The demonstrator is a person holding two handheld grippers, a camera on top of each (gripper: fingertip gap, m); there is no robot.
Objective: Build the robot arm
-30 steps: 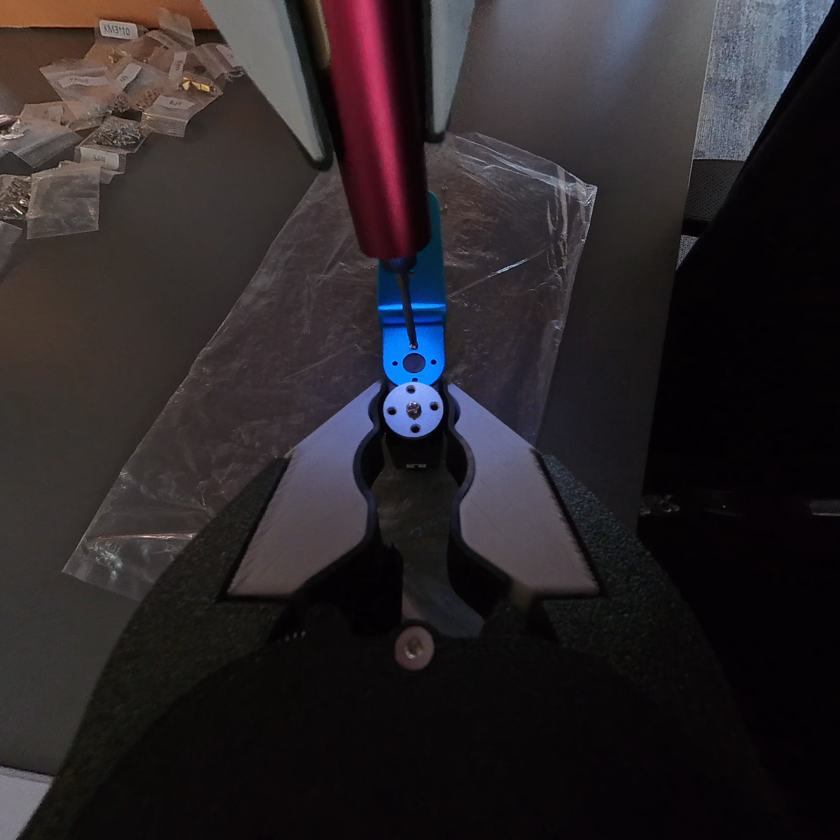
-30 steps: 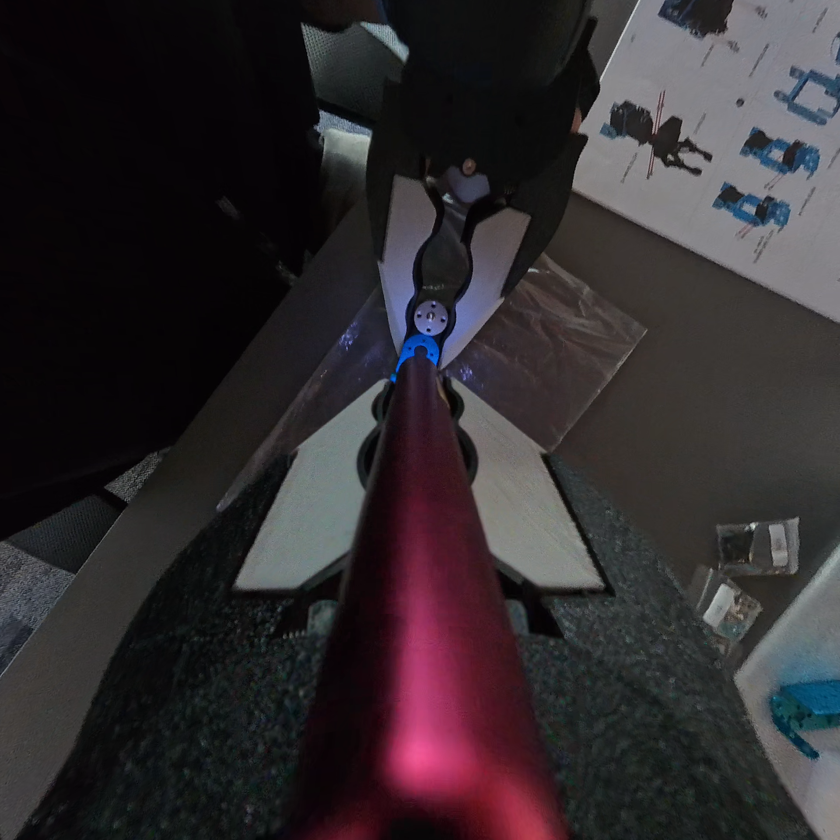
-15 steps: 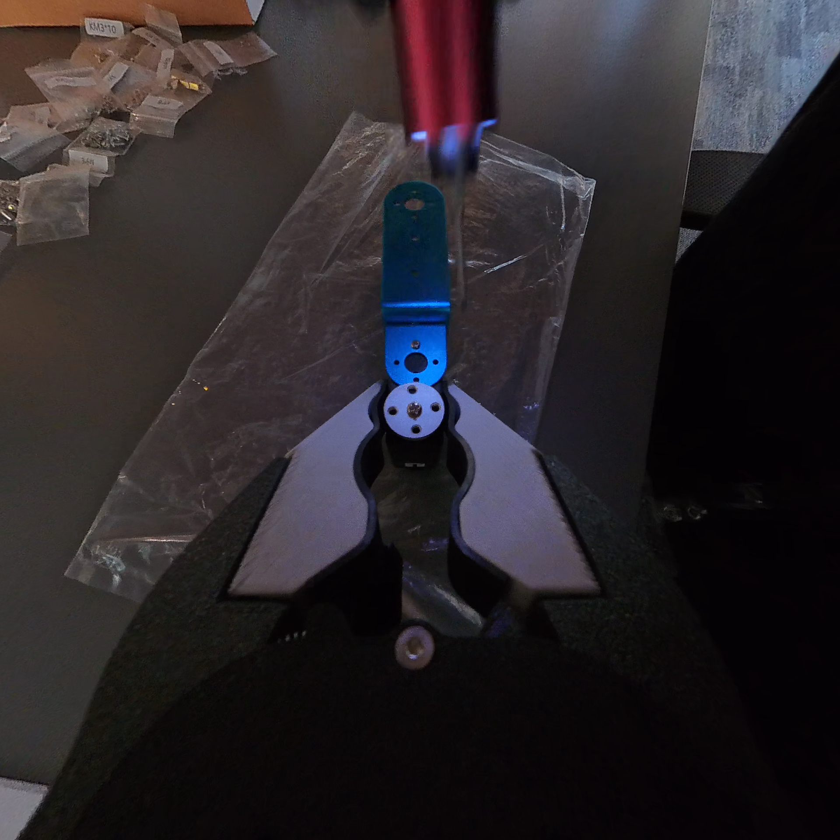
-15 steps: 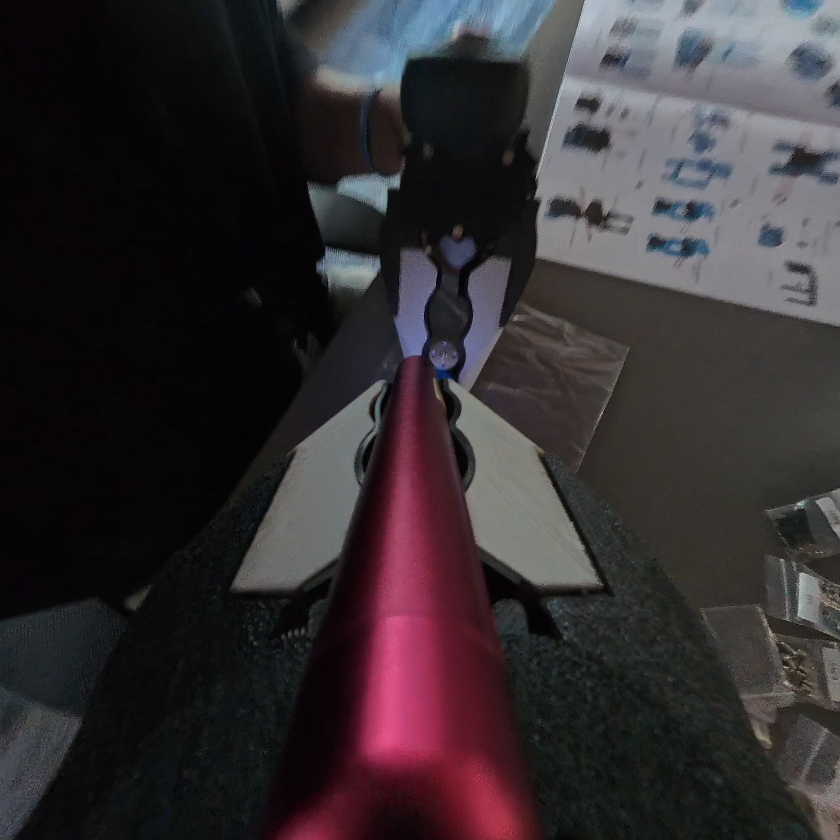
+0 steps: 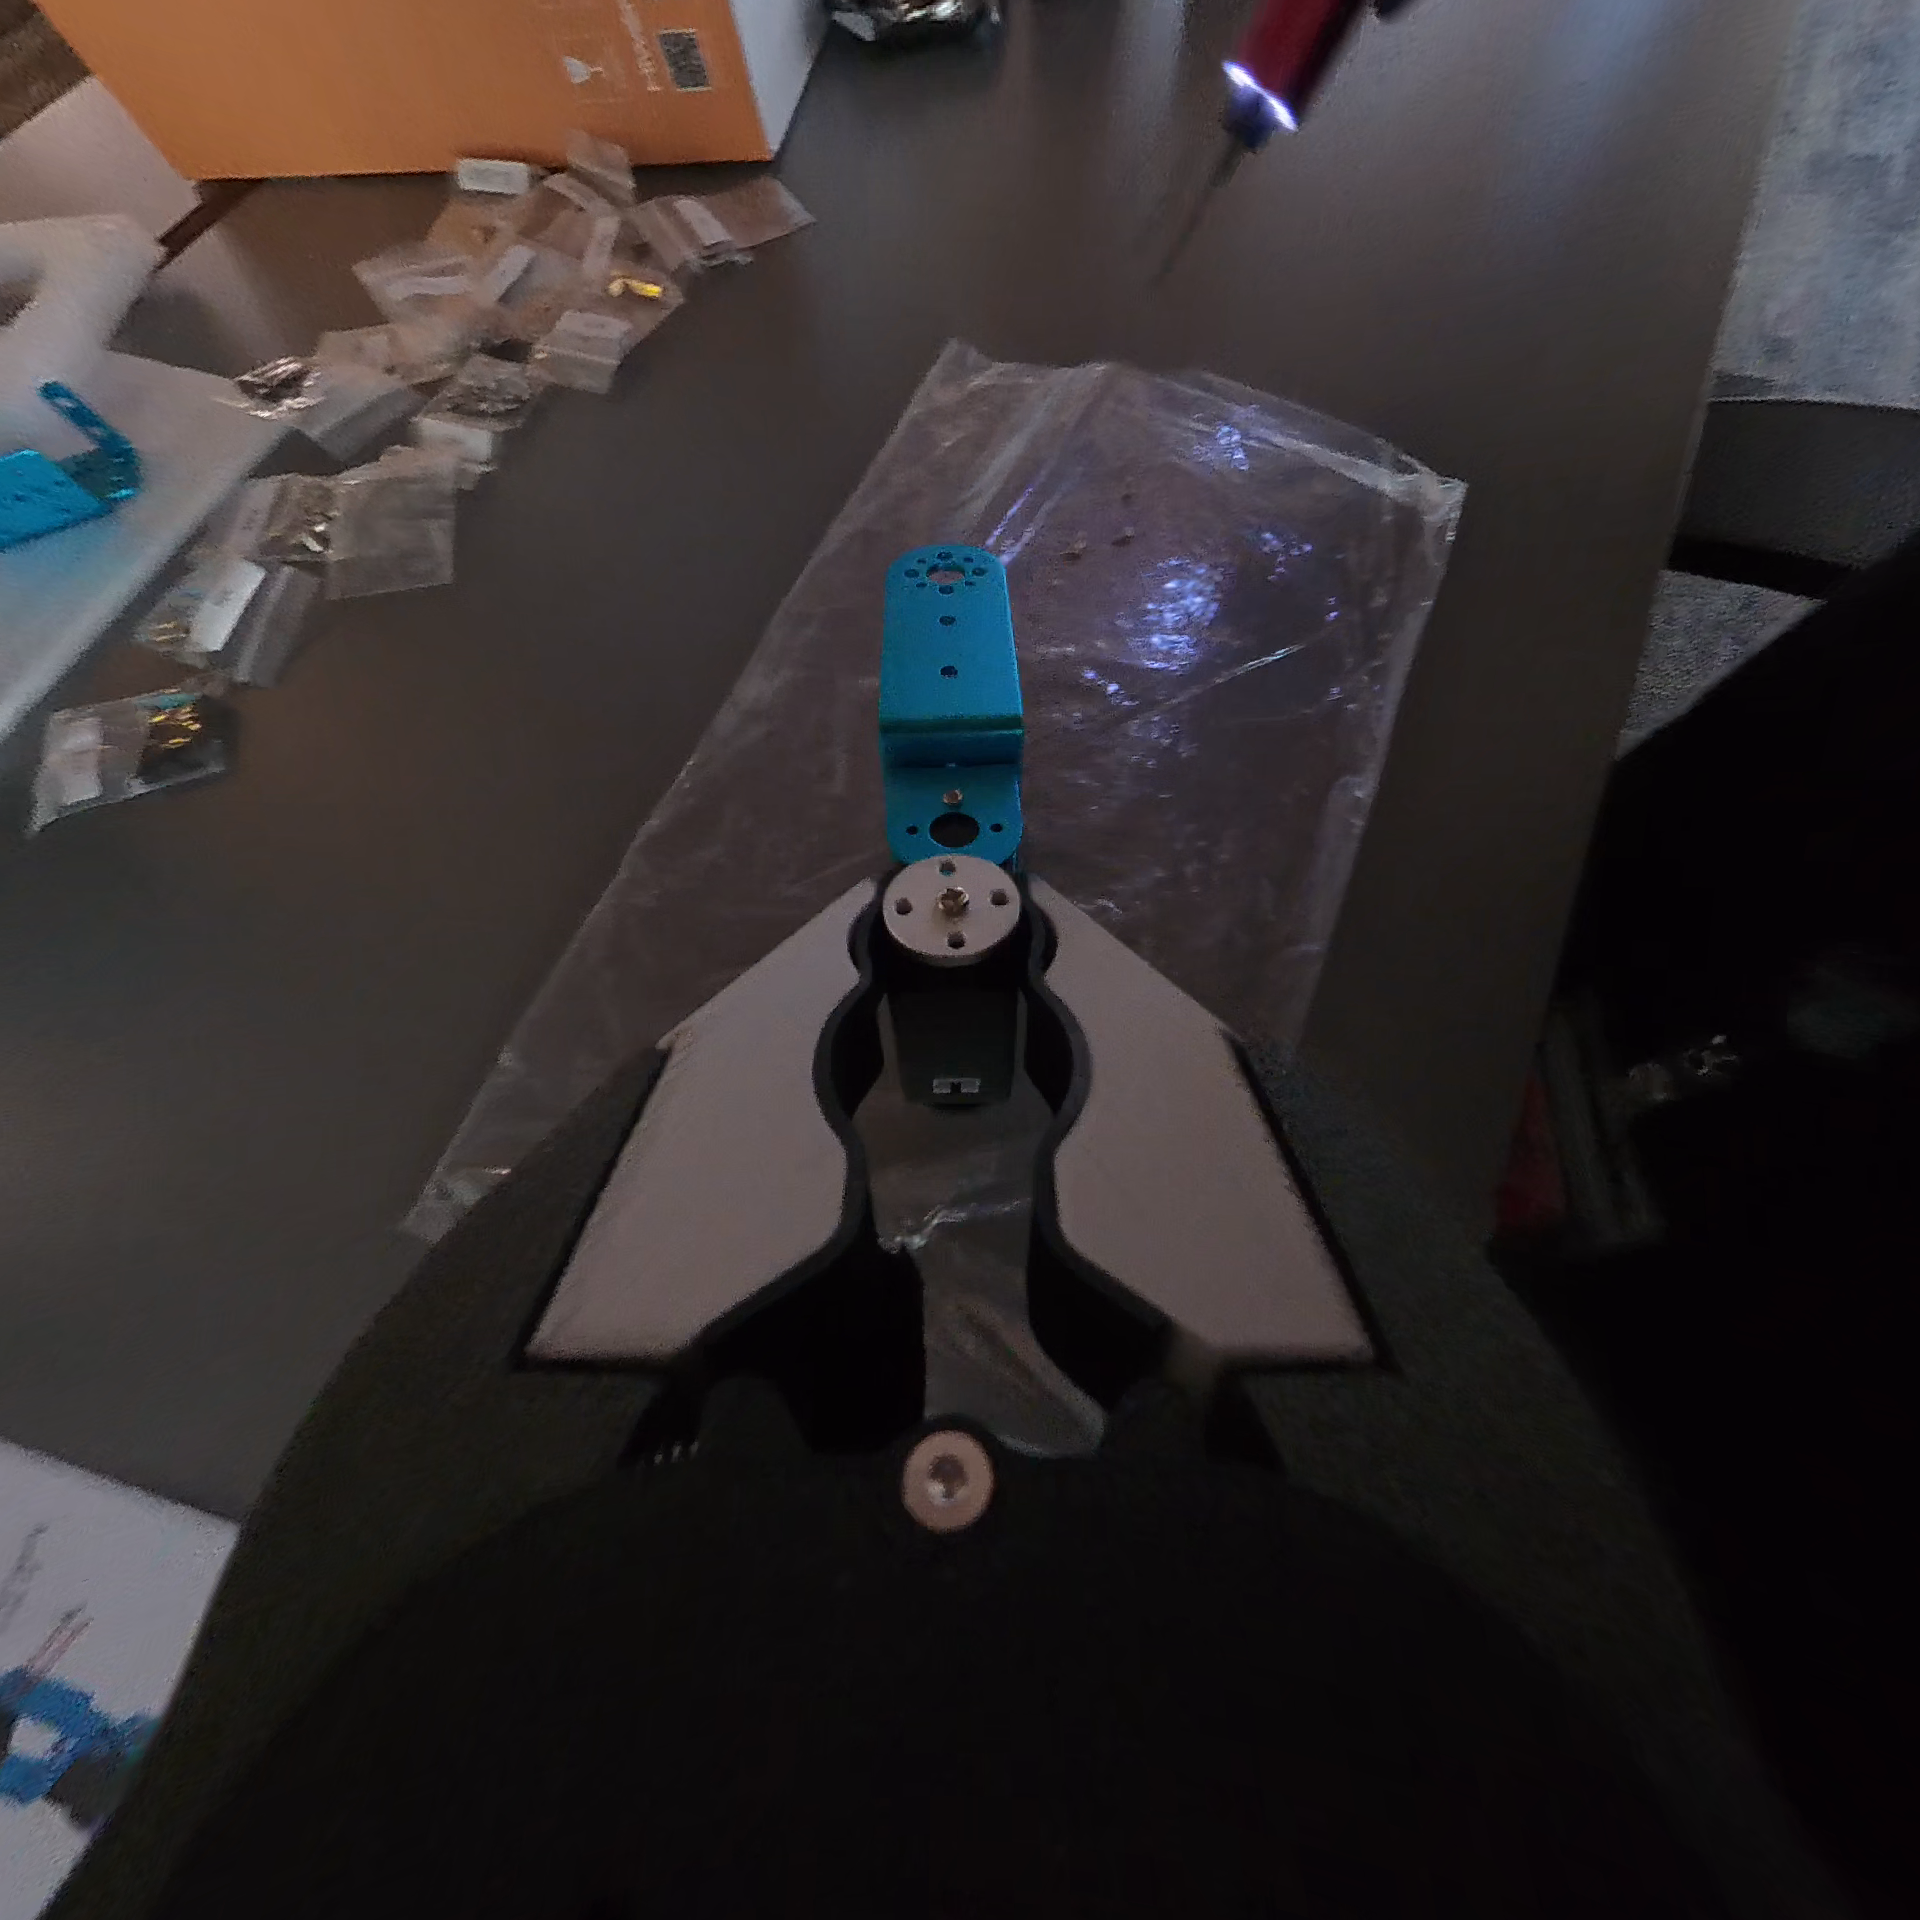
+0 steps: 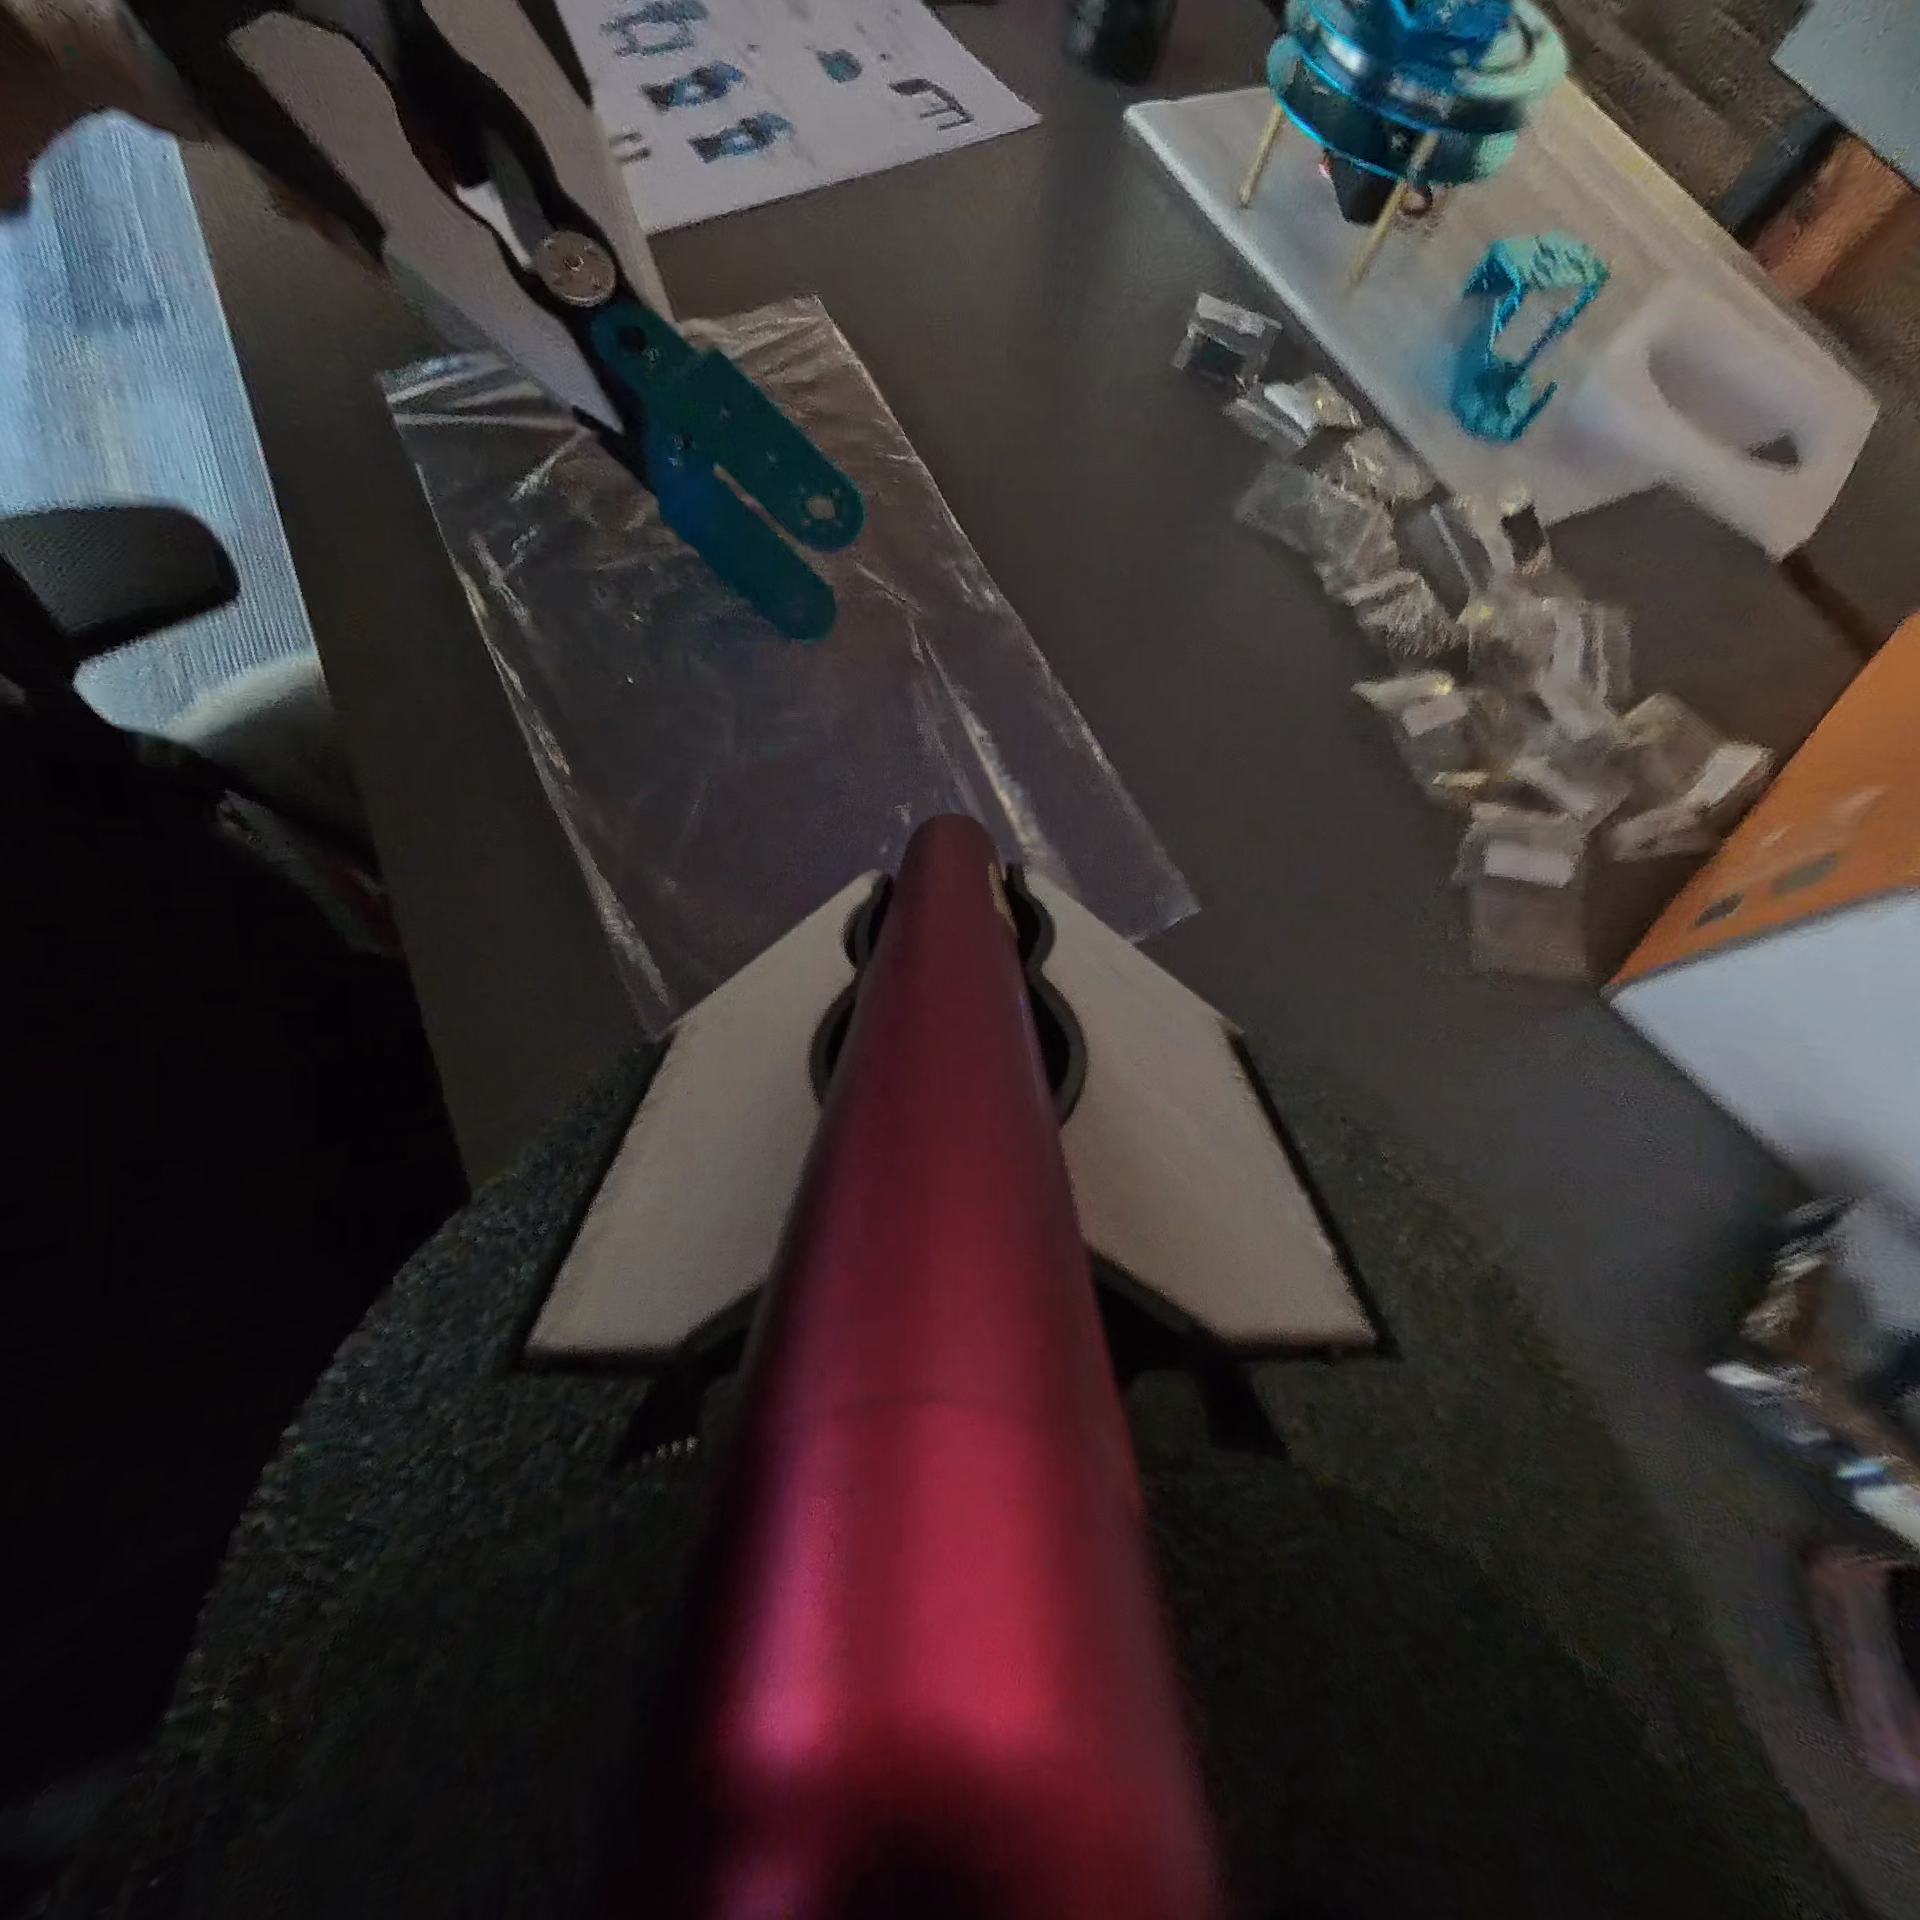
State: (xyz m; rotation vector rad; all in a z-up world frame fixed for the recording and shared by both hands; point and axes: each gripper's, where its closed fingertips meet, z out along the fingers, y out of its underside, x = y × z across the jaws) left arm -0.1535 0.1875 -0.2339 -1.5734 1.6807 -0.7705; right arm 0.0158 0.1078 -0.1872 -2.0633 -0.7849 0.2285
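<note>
My left gripper (image 5: 948,914) is shut on a black servo motor (image 5: 948,1039) with a round silver horn (image 5: 948,914) on top. A blue metal bracket (image 5: 948,675) joins the servo and reaches forward over a clear plastic bag (image 5: 1143,665). My right gripper (image 6: 951,914) is shut on a red electric screwdriver (image 6: 935,1351). The screwdriver's lit tip (image 5: 1257,94) hangs high at the far right of the left wrist view, well away from the bracket. The right wrist view shows the left gripper (image 6: 566,270) with the bracket (image 6: 727,468) at the upper left.
Several small bags of screws (image 5: 436,416) lie on the dark table (image 5: 520,935) to the left, by an orange box (image 5: 416,73). A white tray (image 6: 1455,312) carries blue parts (image 6: 1517,332) and a blue round assembly (image 6: 1392,83). A printed instruction sheet (image 6: 790,94) lies far off. Tip to tip, the grippers are about 20 cm apart.
The red screwdriver has lifted off the blue bracket and pulled back, up and to the right. The left gripper still holds the servo and bracket over the bag.
</note>
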